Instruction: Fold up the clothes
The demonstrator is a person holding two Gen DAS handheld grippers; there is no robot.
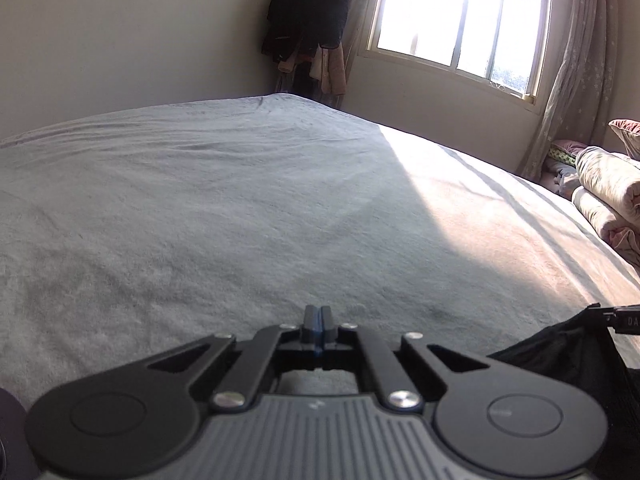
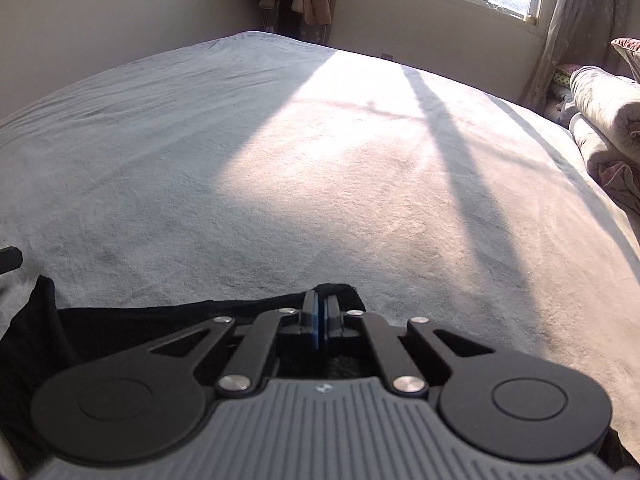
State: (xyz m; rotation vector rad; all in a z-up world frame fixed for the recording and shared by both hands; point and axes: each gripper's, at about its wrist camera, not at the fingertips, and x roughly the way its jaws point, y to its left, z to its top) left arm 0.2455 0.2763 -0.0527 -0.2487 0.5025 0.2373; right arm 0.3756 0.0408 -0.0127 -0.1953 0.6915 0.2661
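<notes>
Black garment (image 2: 132,322), dark plain fabric, lies at the near edge of the grey bed cover (image 2: 280,160), mostly hidden; top edge runs roughly straight left to right, left end bunched and lifted into a peak, right end rising in a small hump; in left wrist view black garment (image 1: 560,344) shows only as a crumpled corner, lower right
</notes>
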